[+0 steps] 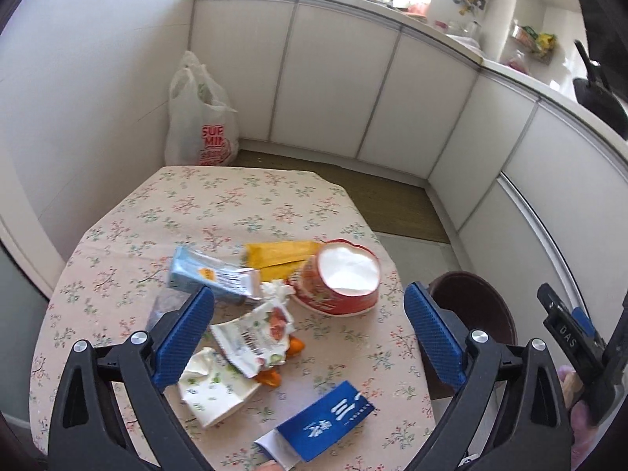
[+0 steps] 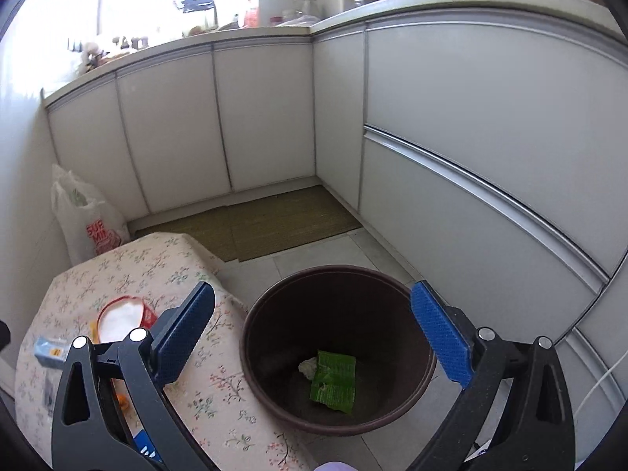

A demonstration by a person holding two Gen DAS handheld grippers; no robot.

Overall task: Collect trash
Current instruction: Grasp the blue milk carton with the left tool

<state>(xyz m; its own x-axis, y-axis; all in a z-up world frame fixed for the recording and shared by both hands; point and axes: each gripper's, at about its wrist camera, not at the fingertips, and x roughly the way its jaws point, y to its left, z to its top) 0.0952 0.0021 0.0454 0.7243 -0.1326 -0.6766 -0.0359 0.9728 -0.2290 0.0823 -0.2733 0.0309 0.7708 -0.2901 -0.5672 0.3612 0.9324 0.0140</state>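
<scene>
Low in the left wrist view, the left gripper point(image 1: 308, 316) hangs over the desk point(image 1: 117, 235) with its 2 blue pads spread wide and nothing between them. Under it, near the bottom edge, lies a blue packet point(image 1: 329, 420), and just left of that a crumpled white wrapper point(image 1: 212, 388). A torn snack wrapper point(image 1: 255, 333) sits at the frame's centre, overlapping some orange scraps point(image 1: 296, 347). Farther up are a light blue carton point(image 1: 208, 274), a yellow packet point(image 1: 278, 255) and, to the right, a red bowl point(image 1: 341, 278) with a white inside. All this trash rests on the flowered cloth.

In the right wrist view, the right gripper point(image 2: 312, 331) is also spread wide and empty, above a brown bin point(image 2: 274, 314) on the floor just right of the desk. A green wrapper point(image 2: 333, 382) and a small white scrap point(image 2: 308, 367) lie in the bin's bottom.

Beyond, at the left, a white shopping bag point(image 1: 200, 117) stands on the floor against the wall, beside white cabinets point(image 1: 333, 90).
</scene>
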